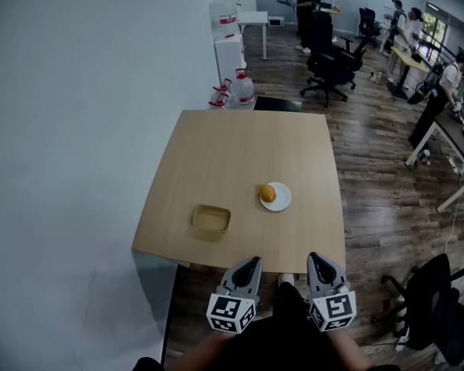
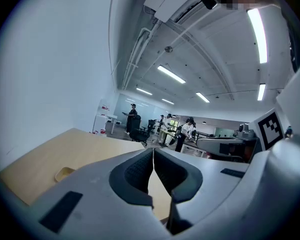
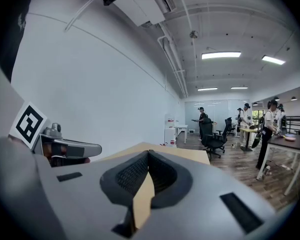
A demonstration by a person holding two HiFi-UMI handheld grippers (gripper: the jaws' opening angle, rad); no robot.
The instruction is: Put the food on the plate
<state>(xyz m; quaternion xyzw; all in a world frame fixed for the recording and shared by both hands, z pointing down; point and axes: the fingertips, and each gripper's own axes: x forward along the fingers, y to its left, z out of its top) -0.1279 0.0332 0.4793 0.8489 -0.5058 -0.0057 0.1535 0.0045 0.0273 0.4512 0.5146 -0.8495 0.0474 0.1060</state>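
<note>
The food (image 1: pixel 267 193), a round orange-yellow piece, sits on the plate (image 1: pixel 284 201), toward its left side. Judging by this, the task looks done. Left of the plate and a little nearer the person lies a shallow tan tray (image 1: pixel 196 217), which appears empty. Plate and tray both rest on the table (image 1: pixel 240 137). Nearer than the plate, just past the table's near edge, the left gripper (image 1: pixel 252 260) and right gripper (image 1: pixel 315 257) hang side by side close to the person's body. Each has its jaws pressed together with nothing between them. No other food shows, so nothing seems left to move.
</note>
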